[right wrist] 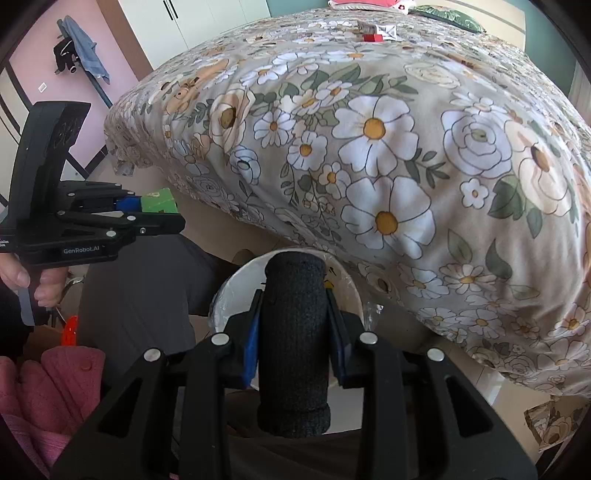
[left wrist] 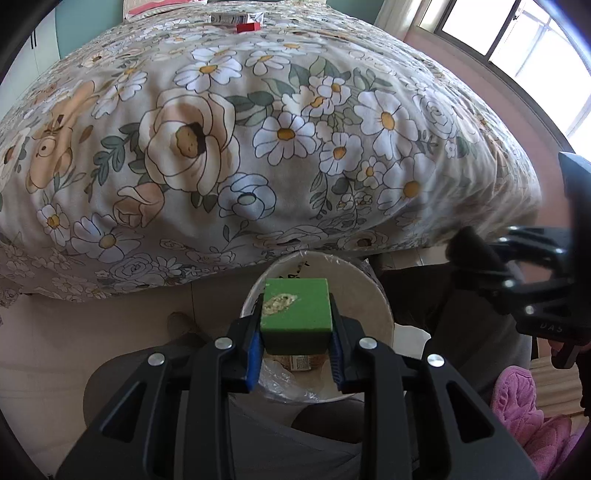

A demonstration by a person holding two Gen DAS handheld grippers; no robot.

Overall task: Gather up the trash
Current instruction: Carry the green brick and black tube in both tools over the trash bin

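A green foam block (left wrist: pixel 295 314) with a pale scuffed patch on top is clamped between the blue pads of my left gripper (left wrist: pixel 295 343). It hangs right above a white round bin (left wrist: pixel 373 291) lined with clear plastic, where some packaging lies at the bottom. My right gripper (right wrist: pixel 293 332) is shut on a dark grey foam cylinder (right wrist: pixel 293 343), held over the same white bin (right wrist: pixel 236 291). The left gripper (right wrist: pixel 162 210) with the green block (right wrist: pixel 159 201) shows at the left of the right wrist view.
A bed with a floral cover (left wrist: pixel 258 140) fills the area behind the bin. A small red box (left wrist: pixel 248 27) and wrappers lie at its far end. Pink slippers (left wrist: pixel 517 402) and grey trouser legs flank the bin. A hand (right wrist: pixel 33 280) grips the left tool.
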